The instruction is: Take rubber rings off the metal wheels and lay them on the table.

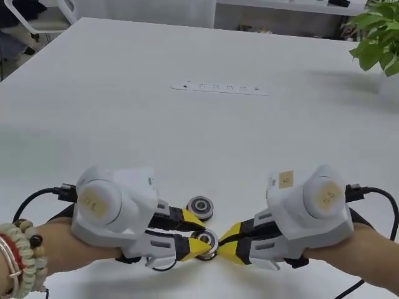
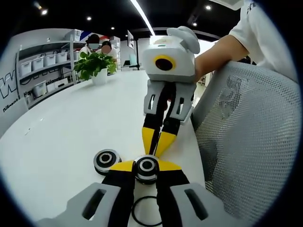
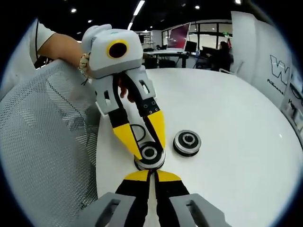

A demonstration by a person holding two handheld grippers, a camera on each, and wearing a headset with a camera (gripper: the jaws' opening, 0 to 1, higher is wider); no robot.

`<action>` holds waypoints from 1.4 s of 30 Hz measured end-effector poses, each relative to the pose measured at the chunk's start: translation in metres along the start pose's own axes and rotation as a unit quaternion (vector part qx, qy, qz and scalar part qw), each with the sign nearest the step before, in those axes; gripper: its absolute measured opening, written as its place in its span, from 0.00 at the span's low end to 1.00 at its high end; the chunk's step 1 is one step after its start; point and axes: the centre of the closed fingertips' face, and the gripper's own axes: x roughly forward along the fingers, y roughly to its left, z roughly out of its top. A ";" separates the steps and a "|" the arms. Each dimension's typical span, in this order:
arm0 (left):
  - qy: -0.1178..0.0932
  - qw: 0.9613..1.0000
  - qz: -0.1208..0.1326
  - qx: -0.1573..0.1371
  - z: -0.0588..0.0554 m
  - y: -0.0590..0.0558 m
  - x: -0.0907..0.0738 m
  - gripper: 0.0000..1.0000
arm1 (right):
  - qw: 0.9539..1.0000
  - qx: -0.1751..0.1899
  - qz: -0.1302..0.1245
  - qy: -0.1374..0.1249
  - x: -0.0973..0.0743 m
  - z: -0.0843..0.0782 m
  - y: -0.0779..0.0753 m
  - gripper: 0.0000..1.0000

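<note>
A metal wheel (image 1: 207,240) sits between the yellow fingertips of my left gripper (image 1: 201,235), which is shut on it just above the table (image 1: 187,137). In the left gripper view the same wheel (image 2: 147,168) is held upright in my left gripper (image 2: 147,165). My right gripper (image 1: 221,242) faces it, tips pinched together on the rubber ring at the wheel's rim (image 3: 150,163). A second wheel (image 1: 200,207) with its black ring on lies flat just beyond. One loose black rubber ring (image 2: 134,209) lies on the table under the left gripper.
A white power strip (image 1: 219,88) lies mid-table, well beyond the work. A green plant (image 1: 377,37) stands at the far right corner. A mesh chair back (image 2: 246,132) is close behind the table's near edge.
</note>
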 end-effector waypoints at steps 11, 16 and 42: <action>-0.002 1.000 0.001 0.006 0.001 -0.001 0.000 0.11 | 0.989 0.145 0.004 -0.004 -0.004 -0.001 -0.007 0.00; -0.002 1.000 0.001 0.007 0.000 -0.001 0.000 0.11 | 0.975 0.221 0.017 -0.024 -0.007 0.000 -0.009 0.00; 0.003 1.000 0.001 0.023 0.000 -0.002 0.003 0.08 | 0.934 0.347 0.044 -0.069 -0.013 0.014 -0.007 0.00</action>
